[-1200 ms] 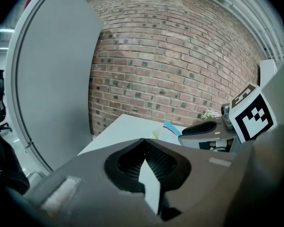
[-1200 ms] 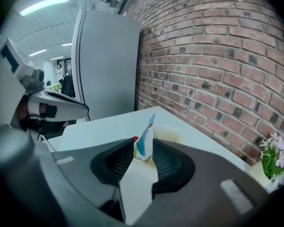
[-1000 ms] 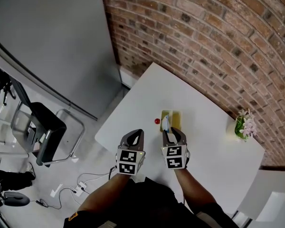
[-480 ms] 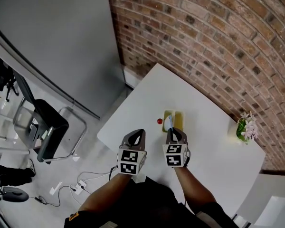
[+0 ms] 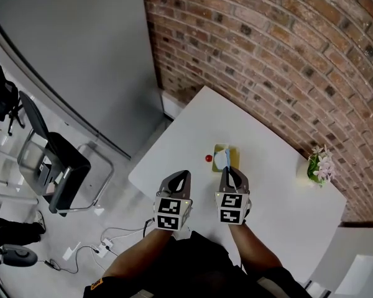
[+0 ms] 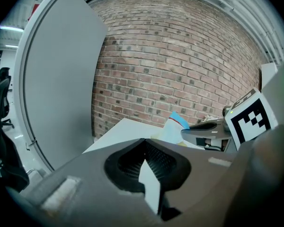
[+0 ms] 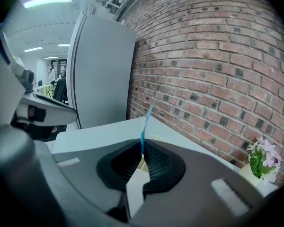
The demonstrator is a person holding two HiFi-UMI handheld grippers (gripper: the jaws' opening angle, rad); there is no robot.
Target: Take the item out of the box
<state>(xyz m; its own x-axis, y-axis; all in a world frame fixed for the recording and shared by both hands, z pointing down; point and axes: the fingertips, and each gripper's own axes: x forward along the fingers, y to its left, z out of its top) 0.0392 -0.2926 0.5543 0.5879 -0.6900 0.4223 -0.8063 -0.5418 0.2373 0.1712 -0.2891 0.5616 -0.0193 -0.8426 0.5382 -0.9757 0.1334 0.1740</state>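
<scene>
Right gripper [image 5: 227, 171]: jaws closing, pinching thin blue-white packet [image 5: 222, 159], upright over yellow box [image 5: 218, 148] on white table [image 5: 186, 129]. Left gripper [image 5: 181, 174]: jaws pressed together, empty, alongside.

No legible word, number or brand appears in any view. Square markers [image 5: 168, 213]: black-and-white coded patterns, no letters. Packet [image 5: 221, 160]: blue, white and a red stripe, its print too small to read. Yellow patch [image 5: 96, 283] on the person's sleeve: illegible.
</scene>
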